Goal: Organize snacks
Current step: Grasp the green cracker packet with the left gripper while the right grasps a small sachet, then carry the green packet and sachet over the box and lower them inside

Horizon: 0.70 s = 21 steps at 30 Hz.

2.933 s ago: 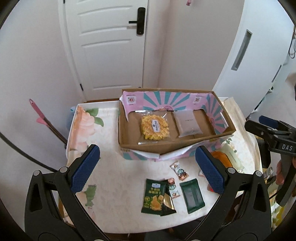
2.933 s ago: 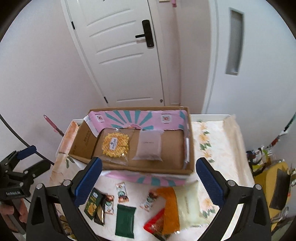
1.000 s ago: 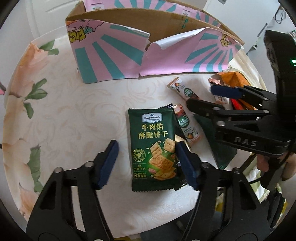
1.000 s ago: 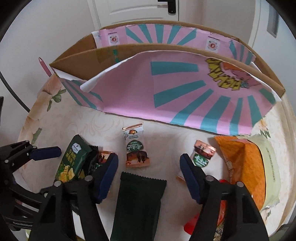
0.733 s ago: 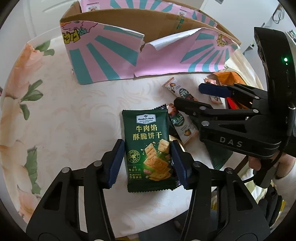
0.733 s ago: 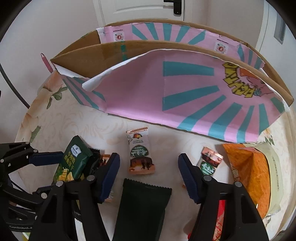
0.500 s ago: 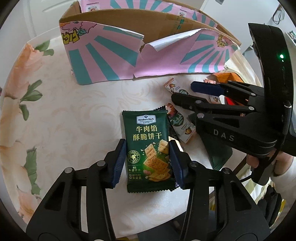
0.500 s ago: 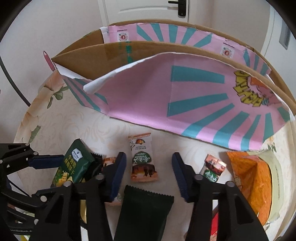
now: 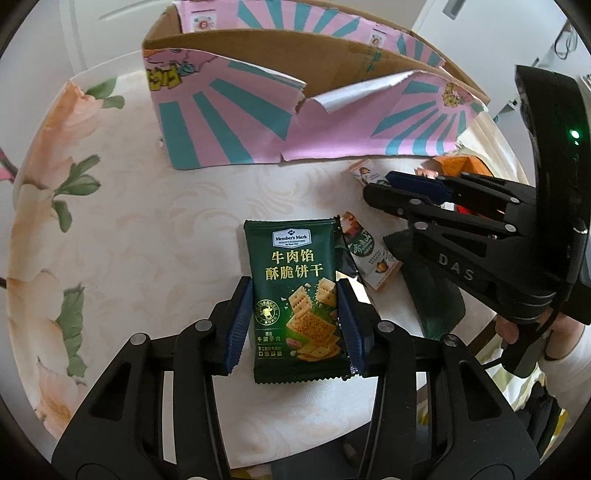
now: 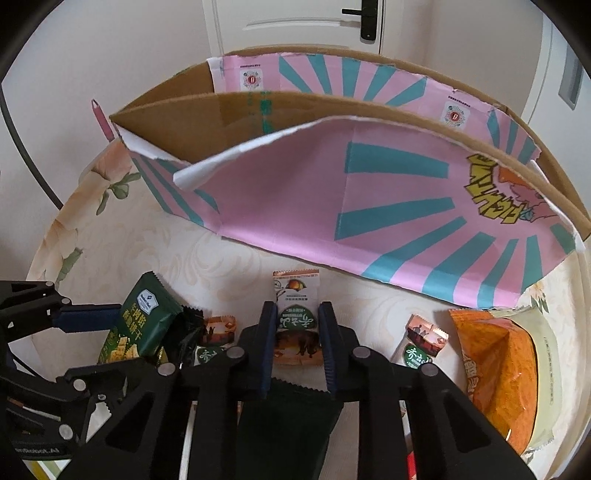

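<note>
My left gripper [image 9: 294, 321] is shut on a dark green cracker packet [image 9: 295, 291] that lies on the floral tablecloth [image 9: 147, 236]; the packet also shows in the right wrist view [image 10: 142, 325]. My right gripper [image 10: 296, 339] is shut on a small chestnut snack packet [image 10: 296, 314] lying on the table. The pink and teal cardboard box [image 10: 369, 206] stands just behind both, its torn front flap leaning outward. In the left wrist view the right gripper [image 9: 391, 188] reaches in from the right.
More small chestnut packets [image 10: 421, 347] [image 9: 367, 254], a plain dark green packet [image 10: 288, 424] and an orange bag [image 10: 495, 365] on a pale bag lie along the table's front. A white door [image 10: 295, 22] is behind the box.
Both grippers came down from above the table to the snacks. Their jaws closed in, the left onto the cracker packet and the right onto the small chestnut packet.
</note>
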Tool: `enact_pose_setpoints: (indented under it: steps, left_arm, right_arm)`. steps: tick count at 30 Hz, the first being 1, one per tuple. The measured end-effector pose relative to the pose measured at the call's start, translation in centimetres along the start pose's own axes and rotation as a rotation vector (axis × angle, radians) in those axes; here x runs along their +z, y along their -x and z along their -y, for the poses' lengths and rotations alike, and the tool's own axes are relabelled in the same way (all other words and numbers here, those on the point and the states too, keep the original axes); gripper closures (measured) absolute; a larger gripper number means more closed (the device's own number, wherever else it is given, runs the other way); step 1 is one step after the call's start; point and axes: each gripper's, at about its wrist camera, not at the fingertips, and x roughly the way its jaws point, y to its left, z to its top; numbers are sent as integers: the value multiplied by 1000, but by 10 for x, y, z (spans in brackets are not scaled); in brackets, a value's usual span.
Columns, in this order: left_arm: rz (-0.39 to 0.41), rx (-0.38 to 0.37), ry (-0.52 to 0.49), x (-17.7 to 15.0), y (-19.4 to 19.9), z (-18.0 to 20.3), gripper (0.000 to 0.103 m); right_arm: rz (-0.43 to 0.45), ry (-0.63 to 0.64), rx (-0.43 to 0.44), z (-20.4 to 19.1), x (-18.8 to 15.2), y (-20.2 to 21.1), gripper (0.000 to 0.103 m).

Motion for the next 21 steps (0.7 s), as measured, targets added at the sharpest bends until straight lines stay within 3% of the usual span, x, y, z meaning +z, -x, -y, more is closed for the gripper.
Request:
enact_pose_setpoints:
  steps: [11,21]
  left_arm:
    - [54,37,42,8,40,13,62]
    - [197,108,97,27,102,48,62]
  right_arm:
    - [24,-17,40,8,1,39,82]
    - [88,-14,93,28,14,110,82]
